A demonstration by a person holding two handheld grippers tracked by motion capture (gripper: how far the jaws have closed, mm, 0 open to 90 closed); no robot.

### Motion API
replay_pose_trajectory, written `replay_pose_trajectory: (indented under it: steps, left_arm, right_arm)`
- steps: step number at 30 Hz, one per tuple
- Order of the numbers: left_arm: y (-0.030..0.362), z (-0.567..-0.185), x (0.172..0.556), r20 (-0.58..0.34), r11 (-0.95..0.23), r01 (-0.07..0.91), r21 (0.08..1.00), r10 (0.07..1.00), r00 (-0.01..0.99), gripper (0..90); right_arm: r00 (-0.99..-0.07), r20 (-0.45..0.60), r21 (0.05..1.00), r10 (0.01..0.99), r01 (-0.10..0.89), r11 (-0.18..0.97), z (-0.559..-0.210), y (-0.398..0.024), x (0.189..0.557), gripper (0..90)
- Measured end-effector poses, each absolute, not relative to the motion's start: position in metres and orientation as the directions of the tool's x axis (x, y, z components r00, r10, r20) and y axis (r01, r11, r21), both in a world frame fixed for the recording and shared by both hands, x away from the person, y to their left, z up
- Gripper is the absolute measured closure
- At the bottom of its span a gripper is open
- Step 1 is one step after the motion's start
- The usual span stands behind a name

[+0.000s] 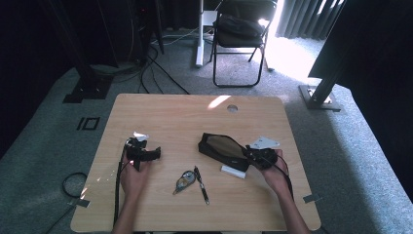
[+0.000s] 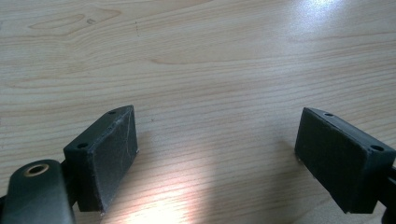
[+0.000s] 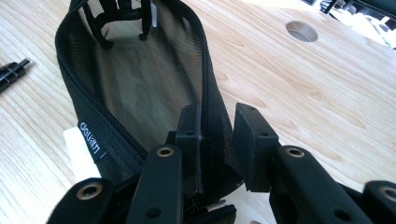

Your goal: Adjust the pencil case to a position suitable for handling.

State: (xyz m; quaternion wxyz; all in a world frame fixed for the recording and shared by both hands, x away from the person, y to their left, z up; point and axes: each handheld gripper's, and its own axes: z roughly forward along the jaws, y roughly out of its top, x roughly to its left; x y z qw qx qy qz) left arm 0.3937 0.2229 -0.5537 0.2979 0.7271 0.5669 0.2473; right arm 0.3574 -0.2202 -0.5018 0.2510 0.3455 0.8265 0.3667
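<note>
A black mesh pouch [image 1: 221, 148] lies right of the table's middle with its zipper open and its mouth gaping [image 3: 140, 84]. My right gripper [image 1: 255, 155] holds the pouch's near end. One jaw is inside the mouth and the other outside, with the zippered rim pinched between them [image 3: 219, 116]. My left gripper [image 1: 155, 153] rests at the left of the table, jaws pointing toward the middle. It stands wide open over bare wood [image 2: 217, 135] with nothing between its pads.
On the wooden table [image 1: 170, 112], a black pen [image 1: 201, 184] and a small tape dispenser [image 1: 184, 181] lie near the front middle. A white eraser [image 1: 234, 171] sits against the pouch's near side. A cable hole [image 1: 232, 108] is at the back; a chair [image 1: 241, 34] stands beyond.
</note>
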Motion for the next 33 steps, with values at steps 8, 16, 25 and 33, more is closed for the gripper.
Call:
replay_pose_trajectory:
  steps: [8, 16, 25, 33]
  left_arm:
    - [0.223, -0.554, 0.394, 0.022, -0.18, 0.677, 0.714, 0.972, 0.235, 13.4]
    - [0.223, -0.554, 0.394, 0.022, -0.179, 0.677, 0.714, 0.972, 0.233, 13.4]
    - [0.223, -0.554, 0.394, 0.022, -0.179, 0.677, 0.714, 0.972, 0.234, 13.4]
    - [0.223, -0.554, 0.394, 0.022, -0.179, 0.677, 0.714, 0.972, 0.234, 13.4]
  right_arm:
    - [-0.62, -0.158, 0.783, 0.769, 0.395, 0.48, -0.502, -0.23, 0.355, 72.0]
    - [-0.61, -0.141, 0.795, 0.78, 0.4, 0.456, -0.501, -0.234, 0.353, 62.6]
    - [-0.6, -0.13, 0.821, 0.79, 0.382, 0.424, -0.493, -0.237, 0.348, 57.0]
    - [-0.595, -0.12, 0.845, 0.795, 0.36, 0.396, -0.483, -0.238, 0.338, 54.1]
